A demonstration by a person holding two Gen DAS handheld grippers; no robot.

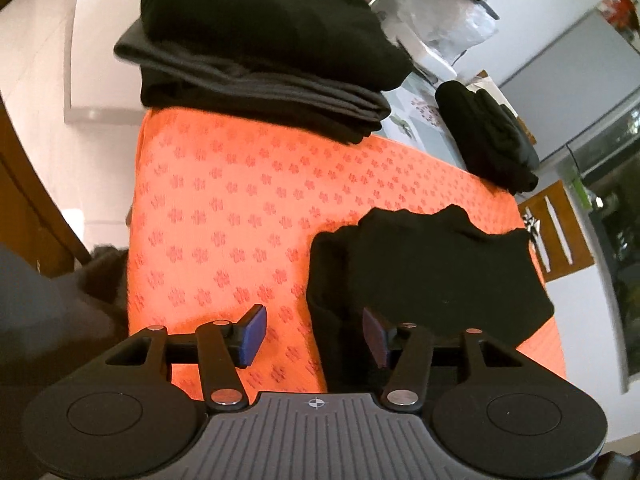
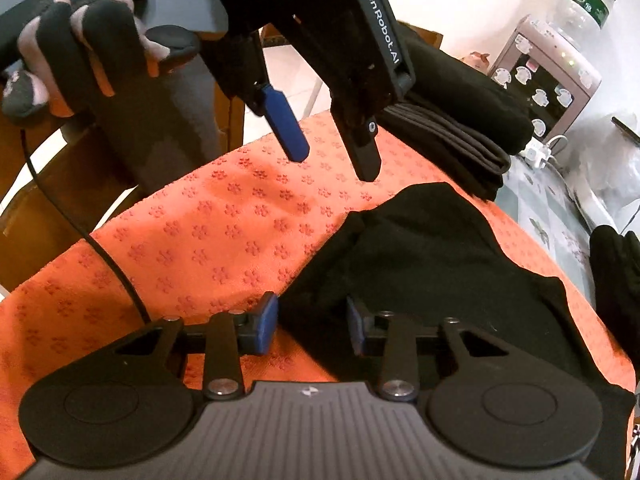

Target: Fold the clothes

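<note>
Lying on orange cloth: black garment, both grippers' fingers apart.

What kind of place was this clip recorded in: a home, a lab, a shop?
Most likely a home, probably a dining area. A table under an orange patterned cloth holds a stack of folded dark clothes, a wooden chair stands beside it, and a water dispenser with a bottle on top stands against the wall.

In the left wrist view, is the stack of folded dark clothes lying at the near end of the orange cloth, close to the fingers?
No, the stack of folded dark clothes lies at the far end of the orange cloth.
</note>
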